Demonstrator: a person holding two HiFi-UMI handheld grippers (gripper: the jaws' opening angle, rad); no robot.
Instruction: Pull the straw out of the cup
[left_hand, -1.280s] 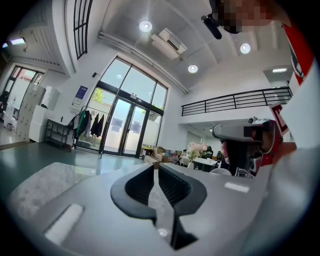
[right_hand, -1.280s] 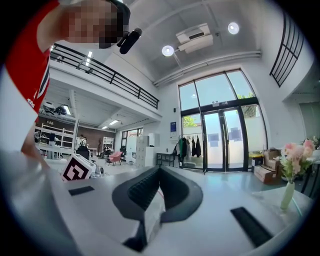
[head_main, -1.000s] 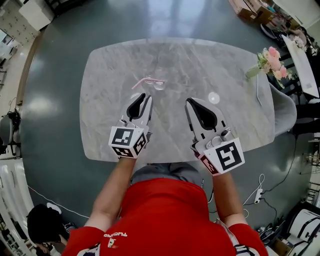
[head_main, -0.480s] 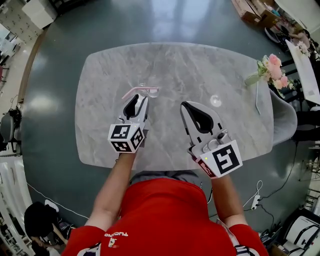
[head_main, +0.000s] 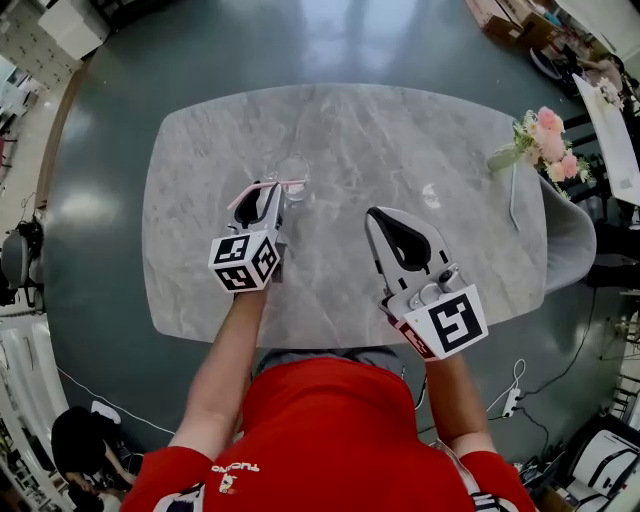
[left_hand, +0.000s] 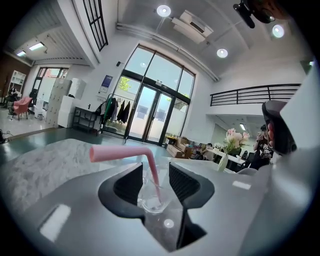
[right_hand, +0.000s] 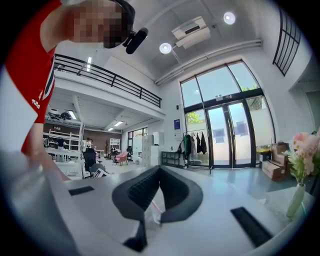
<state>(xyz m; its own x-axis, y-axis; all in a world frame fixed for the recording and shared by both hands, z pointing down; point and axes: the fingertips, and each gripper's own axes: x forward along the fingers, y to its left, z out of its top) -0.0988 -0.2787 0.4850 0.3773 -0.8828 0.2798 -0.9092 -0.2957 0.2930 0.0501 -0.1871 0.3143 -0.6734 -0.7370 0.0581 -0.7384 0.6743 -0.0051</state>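
A clear cup (head_main: 295, 168) stands on the grey marble table (head_main: 400, 130) with a pink bent straw (head_main: 290, 182) in it. The straw's short end points left. My left gripper (head_main: 272, 190) has reached the cup. In the left gripper view the cup (left_hand: 152, 195) sits between the left gripper's (left_hand: 156, 169) jaws, which are opening and do not press on it, and the straw (left_hand: 120, 152) leans over the left jaw. My right gripper (head_main: 380, 214) hangs over the table to the right of the cup, jaws together, with nothing held. Past its closed tips (right_hand: 159, 170) cup and straw show faintly.
A vase of pink flowers (head_main: 542, 122) stands at the table's right end, and a grey chair (head_main: 568, 235) stands beside it. A small clear spot (head_main: 430, 194) lies on the marble right of the middle. The person's red shirt (head_main: 330, 430) fills the near side.
My left gripper has moved forward and left to the cup and its jaws have spread around it. The right gripper has shifted only slightly.
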